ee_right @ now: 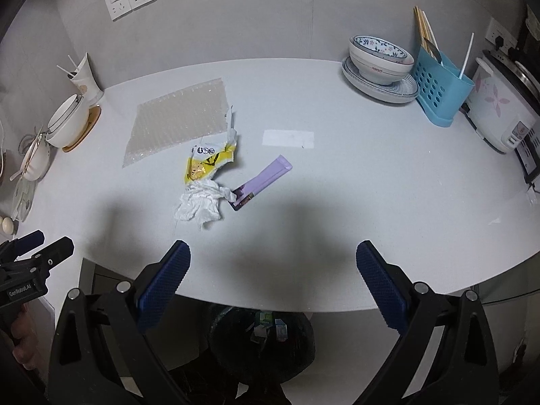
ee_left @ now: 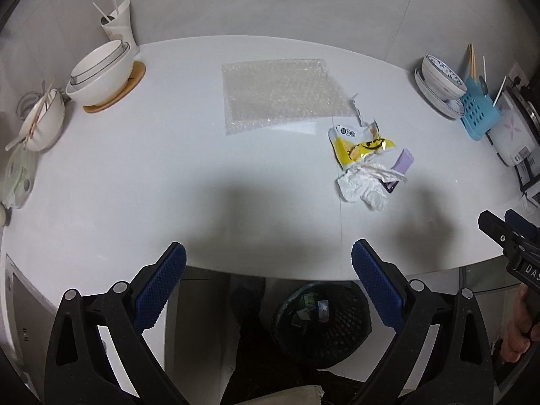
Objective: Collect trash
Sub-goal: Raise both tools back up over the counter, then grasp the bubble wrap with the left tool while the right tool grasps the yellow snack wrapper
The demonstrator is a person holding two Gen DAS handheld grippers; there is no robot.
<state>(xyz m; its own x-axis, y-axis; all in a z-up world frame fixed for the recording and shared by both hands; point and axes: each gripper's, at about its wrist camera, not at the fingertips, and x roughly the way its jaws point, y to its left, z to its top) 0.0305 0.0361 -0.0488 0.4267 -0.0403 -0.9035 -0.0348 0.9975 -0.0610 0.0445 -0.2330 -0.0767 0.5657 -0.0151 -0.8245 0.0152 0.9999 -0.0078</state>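
On the white table lie a sheet of bubble wrap (ee_left: 281, 92) (ee_right: 179, 119), a yellow and white wrapper (ee_left: 361, 143) (ee_right: 207, 160), a crumpled white tissue (ee_left: 364, 185) (ee_right: 202, 204) and a purple wrapper (ee_left: 398, 168) (ee_right: 263, 182). The tissue touches both wrappers. My left gripper (ee_left: 268, 263) hangs open over the near table edge, left of the trash pile. My right gripper (ee_right: 273, 263) is open too, near the front edge, just short of the purple wrapper. A black mesh bin (ee_left: 320, 324) (ee_right: 263, 344) with some trash stands on the floor below the table.
Stacked white bowls (ee_left: 101, 71) on a wooden coaster and a paper cup (ee_left: 119, 23) sit at the left. A patterned bowl on a plate (ee_right: 379, 64), a blue utensil caddy (ee_right: 438, 84) and a rice cooker (ee_right: 503, 101) line the right. A white label (ee_right: 288, 138) lies mid-table.
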